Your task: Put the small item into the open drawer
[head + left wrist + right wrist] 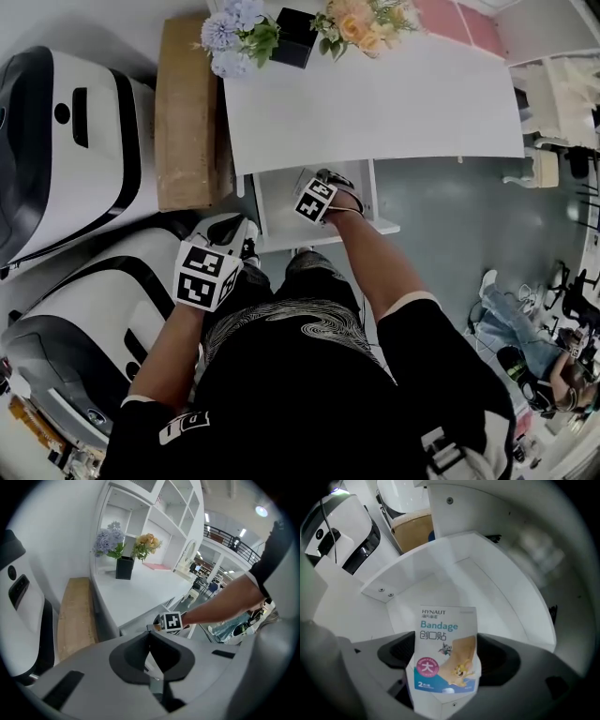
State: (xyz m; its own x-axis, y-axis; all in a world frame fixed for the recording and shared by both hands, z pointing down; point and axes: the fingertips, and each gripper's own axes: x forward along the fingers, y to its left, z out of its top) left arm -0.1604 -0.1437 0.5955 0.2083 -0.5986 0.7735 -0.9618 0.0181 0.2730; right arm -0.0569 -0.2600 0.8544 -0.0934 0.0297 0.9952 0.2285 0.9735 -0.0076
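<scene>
A small white Bandage box (445,657) with a cartoon print stands upright between the jaws of my right gripper (446,667), which is shut on it. Under it lies the open white drawer (487,590), its bottom bare. In the head view the right gripper (323,192) hovers over that drawer (274,211), which is pulled out beneath the white desk (375,103); the box is hidden there. My left gripper (217,253) is held back near my body, left of the drawer. Its dark fingertips meet at the tip in the left gripper view (150,634), with nothing between them.
A black vase with flowers (292,37) stands at the desk's far edge. A wooden bench (187,112) lies left of the desk. Two large white and black machines (66,141) fill the left side. A white chair (539,164) stands to the right.
</scene>
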